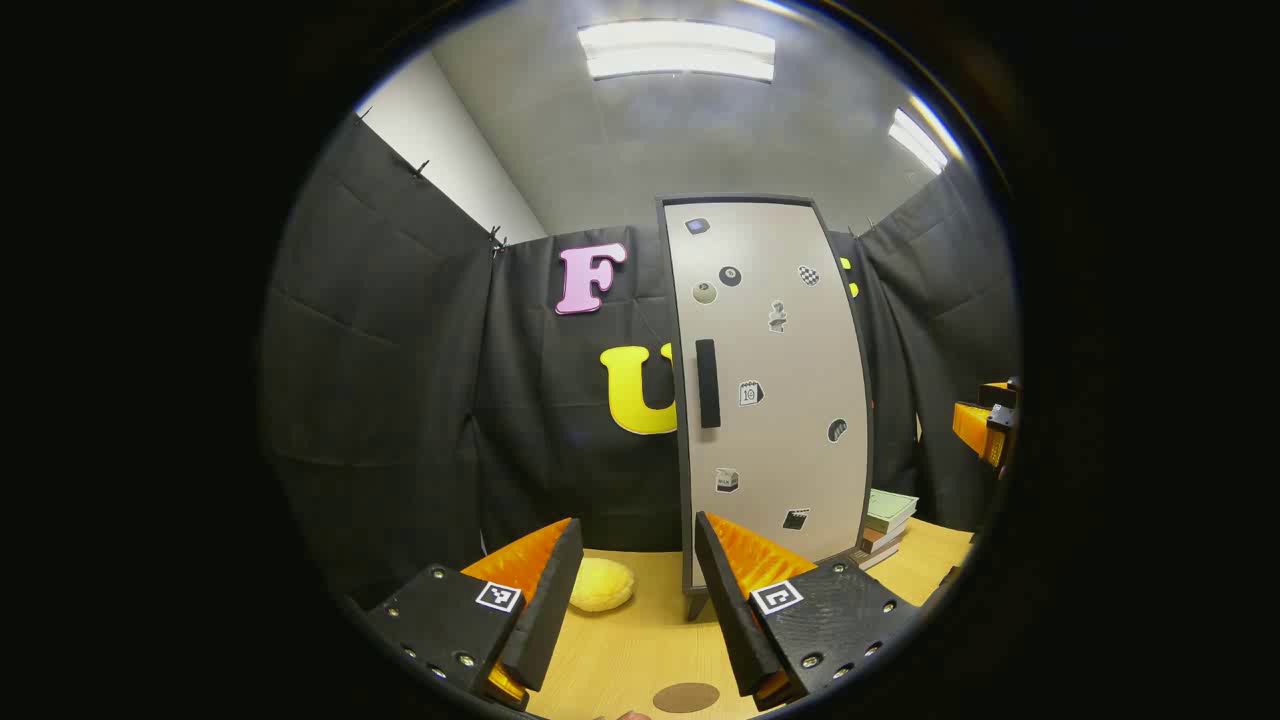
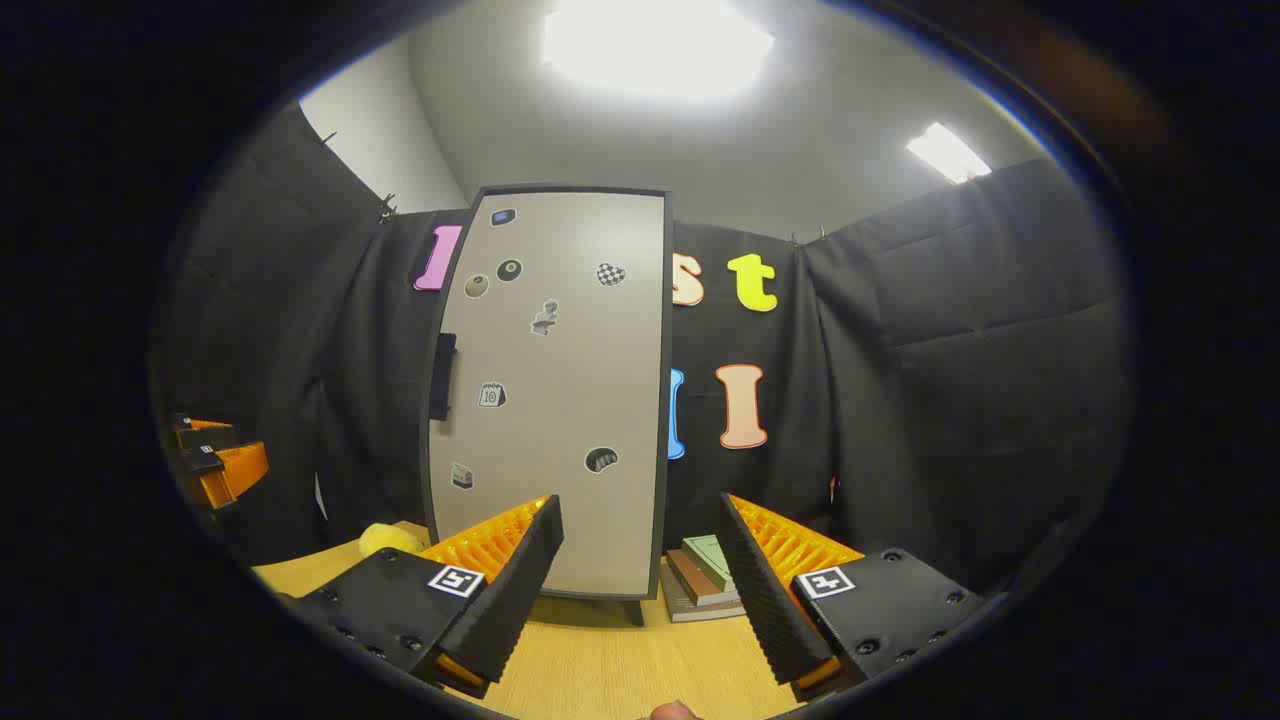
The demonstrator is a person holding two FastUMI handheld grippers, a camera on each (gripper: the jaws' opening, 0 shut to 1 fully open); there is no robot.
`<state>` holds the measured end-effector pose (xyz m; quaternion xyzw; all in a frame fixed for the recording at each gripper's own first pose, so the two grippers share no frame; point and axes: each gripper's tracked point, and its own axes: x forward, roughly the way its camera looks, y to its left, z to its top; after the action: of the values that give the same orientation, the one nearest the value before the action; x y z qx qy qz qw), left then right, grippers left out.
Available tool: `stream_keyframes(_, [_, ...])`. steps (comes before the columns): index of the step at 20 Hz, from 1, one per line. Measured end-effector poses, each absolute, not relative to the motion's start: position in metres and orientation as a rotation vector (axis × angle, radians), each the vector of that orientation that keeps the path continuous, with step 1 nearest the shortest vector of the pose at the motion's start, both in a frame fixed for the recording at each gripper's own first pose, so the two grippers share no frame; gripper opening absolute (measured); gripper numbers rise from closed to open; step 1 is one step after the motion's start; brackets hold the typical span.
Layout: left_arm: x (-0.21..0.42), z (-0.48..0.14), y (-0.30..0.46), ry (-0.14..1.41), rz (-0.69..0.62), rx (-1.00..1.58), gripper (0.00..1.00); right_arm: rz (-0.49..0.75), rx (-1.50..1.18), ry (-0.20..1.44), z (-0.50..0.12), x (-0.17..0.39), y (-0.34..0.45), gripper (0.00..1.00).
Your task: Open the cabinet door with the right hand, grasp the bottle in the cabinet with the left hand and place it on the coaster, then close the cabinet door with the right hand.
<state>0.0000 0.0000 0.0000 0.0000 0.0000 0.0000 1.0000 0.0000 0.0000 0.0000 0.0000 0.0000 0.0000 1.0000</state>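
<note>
Cabinet (image 1: 770,390) stands upright on the wooden worktop (image 1: 640,650), door shut, stickers scattered over its pale front. Dark vertical handle (image 1: 708,383) sits on the door's left edge in the left gripper view; in the right gripper view the same handle (image 2: 444,376) is seen edge-on at the cabinet's (image 2: 555,390) left side. Bottle presumably behind the closed door; cannot confirm.

Stack of books (image 2: 705,578) lies on the worktop (image 2: 600,665) just beside the cabinet's right foot; same stack (image 1: 885,525) in the left gripper view.

Left gripper (image 1: 640,560): 2 fingers spread wide, holding nothing, off the worktop, facing the cabinet. Right gripper (image 2: 640,535): 2 fingers spread wide, holding nothing, well apart from the handle.

Yellow round soft item (image 1: 601,584) rests on the worktop left of the cabinet.

Brown round coaster (image 1: 686,697) lies flat on the worktop, near edge, bare.
</note>
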Motion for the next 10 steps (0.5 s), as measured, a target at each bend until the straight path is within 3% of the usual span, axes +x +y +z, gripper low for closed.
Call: stream_keyframes(10, [0.0012,0.0005,0.0059,-0.001,0.016,0.014,0.65,0.024,0.002,0.019,-0.002,0.0046,0.0111,0.98])
